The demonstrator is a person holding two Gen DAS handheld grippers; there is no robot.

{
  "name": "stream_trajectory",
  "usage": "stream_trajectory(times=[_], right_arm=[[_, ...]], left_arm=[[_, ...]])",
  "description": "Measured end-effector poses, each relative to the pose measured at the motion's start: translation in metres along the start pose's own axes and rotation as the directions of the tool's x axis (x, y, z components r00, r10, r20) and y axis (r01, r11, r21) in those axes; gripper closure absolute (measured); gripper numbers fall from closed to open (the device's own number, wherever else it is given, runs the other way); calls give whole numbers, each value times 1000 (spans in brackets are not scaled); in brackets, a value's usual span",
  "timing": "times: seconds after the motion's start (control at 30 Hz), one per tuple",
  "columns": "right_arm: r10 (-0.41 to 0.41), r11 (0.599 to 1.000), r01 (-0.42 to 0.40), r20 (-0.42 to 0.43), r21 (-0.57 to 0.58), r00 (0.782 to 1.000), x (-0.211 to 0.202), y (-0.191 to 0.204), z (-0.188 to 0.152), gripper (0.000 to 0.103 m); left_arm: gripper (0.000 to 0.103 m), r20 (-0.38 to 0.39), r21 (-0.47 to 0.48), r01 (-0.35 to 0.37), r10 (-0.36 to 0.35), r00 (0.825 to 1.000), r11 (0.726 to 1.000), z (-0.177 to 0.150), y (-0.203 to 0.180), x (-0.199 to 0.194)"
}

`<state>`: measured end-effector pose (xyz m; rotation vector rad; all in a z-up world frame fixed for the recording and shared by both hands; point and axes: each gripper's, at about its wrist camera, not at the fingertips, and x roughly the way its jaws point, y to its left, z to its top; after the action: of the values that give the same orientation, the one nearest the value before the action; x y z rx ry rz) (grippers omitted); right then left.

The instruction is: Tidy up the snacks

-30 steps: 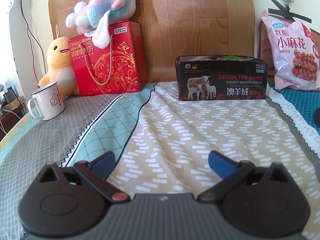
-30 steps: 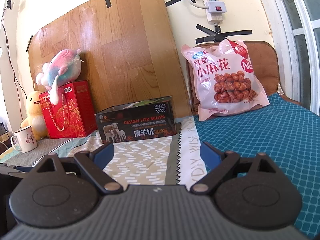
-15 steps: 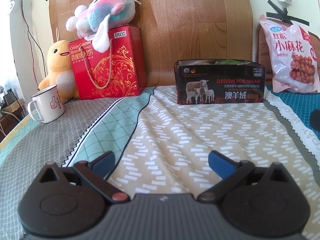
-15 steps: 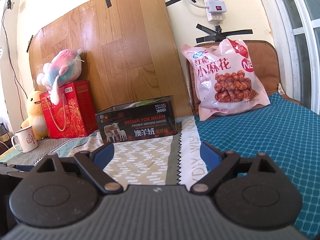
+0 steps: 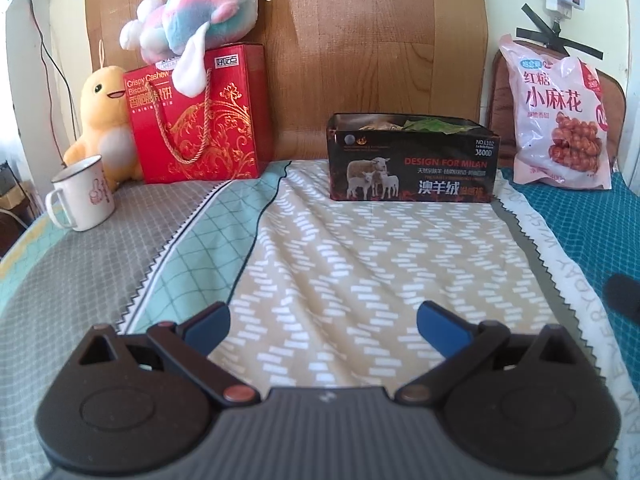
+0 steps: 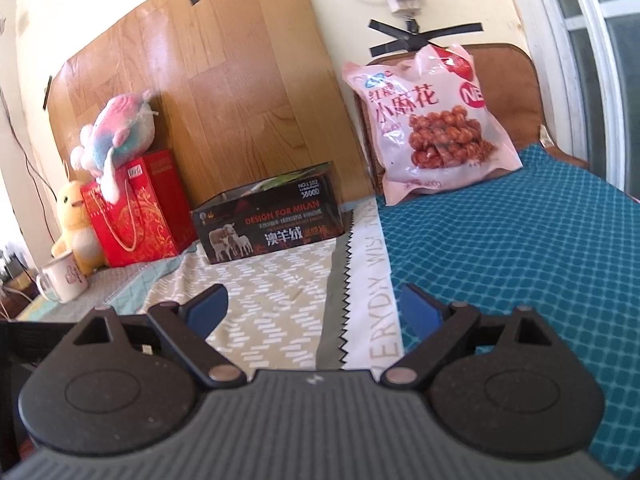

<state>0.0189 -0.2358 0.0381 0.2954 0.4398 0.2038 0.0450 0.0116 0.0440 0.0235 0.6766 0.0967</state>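
A black open-top box [image 5: 412,160] printed with sheep stands at the back of the bed, with snack packets showing inside; it also shows in the right wrist view [image 6: 268,220]. A pink snack bag [image 5: 560,116] leans upright against a brown cushion to its right, also in the right wrist view [image 6: 428,120]. A red biscuit gift bag [image 5: 196,120] stands to the left. My left gripper [image 5: 322,320] is open and empty, low over the bedspread. My right gripper [image 6: 312,308] is open and empty, well short of the pink bag.
A white mug [image 5: 82,194] stands at the left bed edge by a yellow plush duck [image 5: 102,120]. A pink-blue plush [image 5: 192,28] lies on the red bag. A wooden headboard [image 5: 360,40] backs everything. The patterned bedspread [image 5: 360,260] lies between the grippers and the box.
The left gripper has pulled back and risen slightly, so the box looks smaller. The right gripper has tilted and swung toward the pink bag. Both stay open.
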Motion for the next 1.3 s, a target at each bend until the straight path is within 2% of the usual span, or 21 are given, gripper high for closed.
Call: stream_trajectory(times=[0.3, 0.43, 0.63, 0.77, 0.9, 1.3], right_arm=[[79, 996, -81, 65, 22, 995, -39, 8, 21, 3], [117, 993, -117, 91, -9, 989, -50, 20, 25, 2], [139, 990, -137, 105, -31, 985, -58, 26, 27, 1], [143, 990, -141, 104, -33, 984, -60, 27, 27, 1], [158, 987, -155, 105, -35, 982, -63, 30, 27, 1], [195, 980, -192, 84, -47, 977, -64, 37, 20, 1]], left_arm=[[0, 35, -10, 32, -32, 999, 999, 10, 5, -41], [0, 38, -23, 7, -6, 999, 1000, 9, 8, -57], [0, 83, -36, -25, 28, 996, 999, 11, 13, -75], [0, 149, -41, -94, 99, 984, 995, 12, 16, -89], [0, 191, -34, -123, 127, 973, 992, 12, 16, -99], [0, 163, -5, -164, 163, 973, 986, 5, 9, -96]])
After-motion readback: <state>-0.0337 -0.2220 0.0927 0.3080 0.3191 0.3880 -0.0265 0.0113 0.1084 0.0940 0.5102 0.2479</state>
